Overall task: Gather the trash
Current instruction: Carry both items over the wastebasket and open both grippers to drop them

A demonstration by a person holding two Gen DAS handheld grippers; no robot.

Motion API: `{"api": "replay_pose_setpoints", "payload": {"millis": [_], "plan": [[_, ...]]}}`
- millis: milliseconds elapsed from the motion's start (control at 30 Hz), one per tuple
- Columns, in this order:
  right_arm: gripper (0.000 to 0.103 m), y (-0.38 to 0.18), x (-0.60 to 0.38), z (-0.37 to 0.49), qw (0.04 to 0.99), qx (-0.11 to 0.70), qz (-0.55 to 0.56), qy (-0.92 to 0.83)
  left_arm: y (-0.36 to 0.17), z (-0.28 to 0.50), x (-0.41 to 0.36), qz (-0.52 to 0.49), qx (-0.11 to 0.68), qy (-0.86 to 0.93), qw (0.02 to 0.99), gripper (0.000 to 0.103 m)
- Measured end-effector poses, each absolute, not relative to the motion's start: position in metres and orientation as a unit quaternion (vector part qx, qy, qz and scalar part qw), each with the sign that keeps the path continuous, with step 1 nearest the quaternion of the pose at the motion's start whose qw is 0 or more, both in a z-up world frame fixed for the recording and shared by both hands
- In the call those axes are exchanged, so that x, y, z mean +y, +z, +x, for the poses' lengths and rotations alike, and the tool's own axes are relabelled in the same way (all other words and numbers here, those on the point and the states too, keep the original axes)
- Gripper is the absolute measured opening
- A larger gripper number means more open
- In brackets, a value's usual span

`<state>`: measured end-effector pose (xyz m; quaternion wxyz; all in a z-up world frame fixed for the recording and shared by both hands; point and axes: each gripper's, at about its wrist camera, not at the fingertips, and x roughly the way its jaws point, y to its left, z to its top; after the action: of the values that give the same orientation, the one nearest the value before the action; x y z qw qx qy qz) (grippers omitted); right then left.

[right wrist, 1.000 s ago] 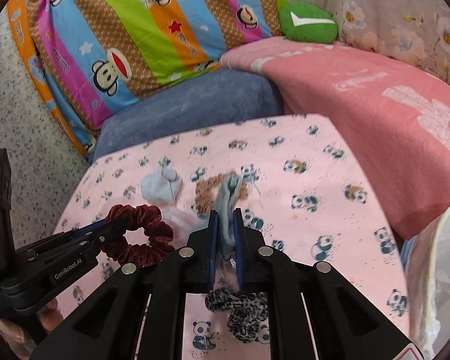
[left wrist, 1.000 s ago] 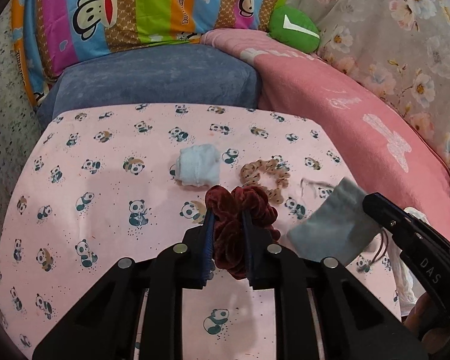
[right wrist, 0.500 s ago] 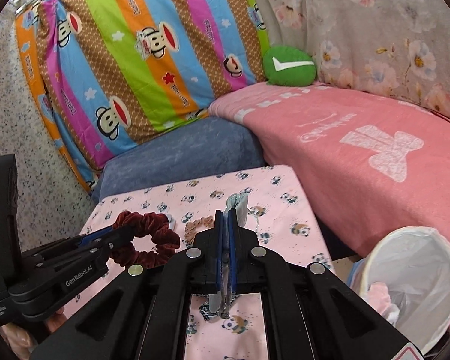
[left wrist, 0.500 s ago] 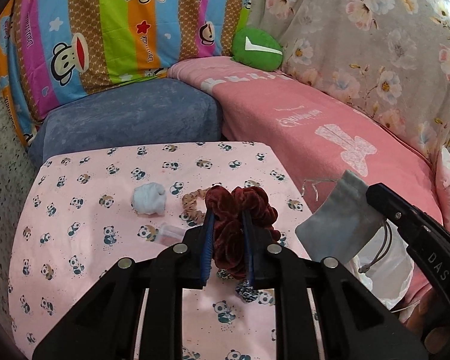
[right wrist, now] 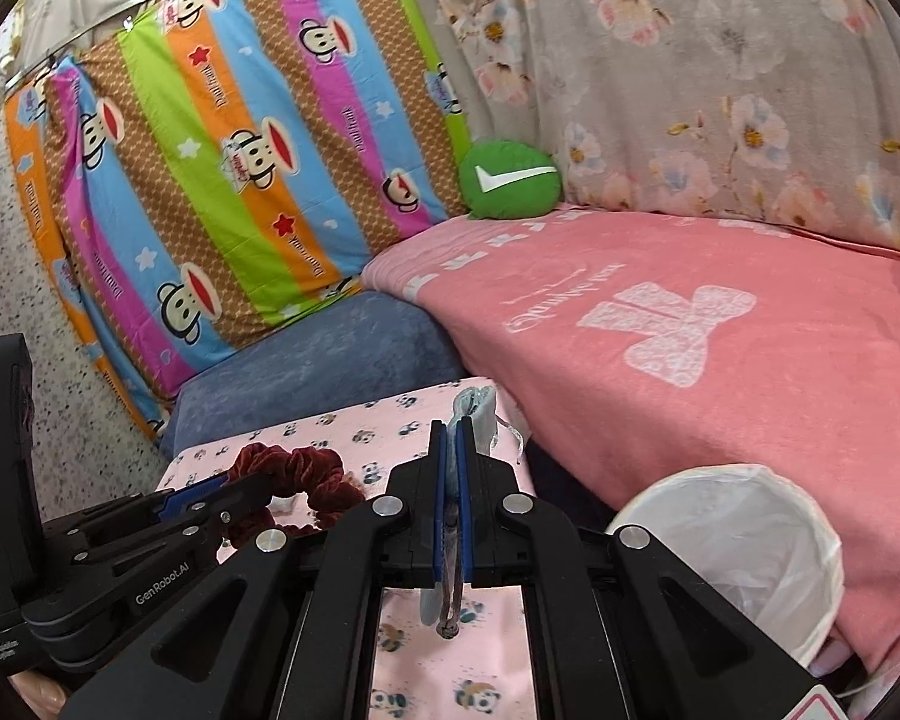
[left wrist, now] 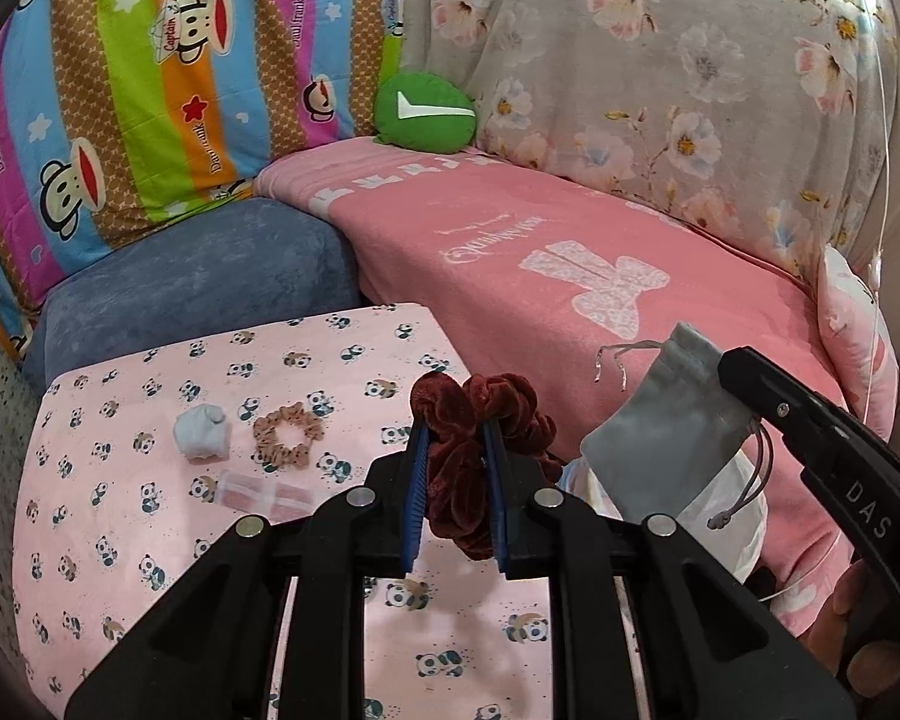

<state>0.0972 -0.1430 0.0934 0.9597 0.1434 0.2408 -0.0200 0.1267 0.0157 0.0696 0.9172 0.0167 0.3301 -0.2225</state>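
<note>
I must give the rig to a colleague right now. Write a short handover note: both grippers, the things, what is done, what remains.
Left gripper: shut on dark red velvet scrunchie, lifted.
Right gripper: shut on grey drawstring pouch, lifted.
White-lined bin: beside the panda-print table, lower right.
Done: both items picked up.
Left: drop both in the bin, then fetch the light blue cloth bundle, tan scrunchie and clear pink tube.

Dark red velvet scrunchie (left wrist: 474,450); grey drawstring pouch (left wrist: 666,432). Table cover (left wrist: 120,516) was pink with panda print, bearing a tan dotted scrunchie (left wrist: 285,435) and pale blue cloth (left wrist: 201,432). Waste bin liner (right wrist: 744,546) was white. Cushion (right wrist: 509,180) was green.
</note>
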Motion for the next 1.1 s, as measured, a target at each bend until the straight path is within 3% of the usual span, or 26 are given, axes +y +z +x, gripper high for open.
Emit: {"api": "replay_pose_setpoints", "payload": {"millis": [1100], "plan": [[0.006, 0.087, -0.282, 0.029, 0.949, 0.226, 0.183, -0.119, 0.068, 0.084, -0.135, 0.099, 0.334, -0.334, 0.876, 0.021]]}}
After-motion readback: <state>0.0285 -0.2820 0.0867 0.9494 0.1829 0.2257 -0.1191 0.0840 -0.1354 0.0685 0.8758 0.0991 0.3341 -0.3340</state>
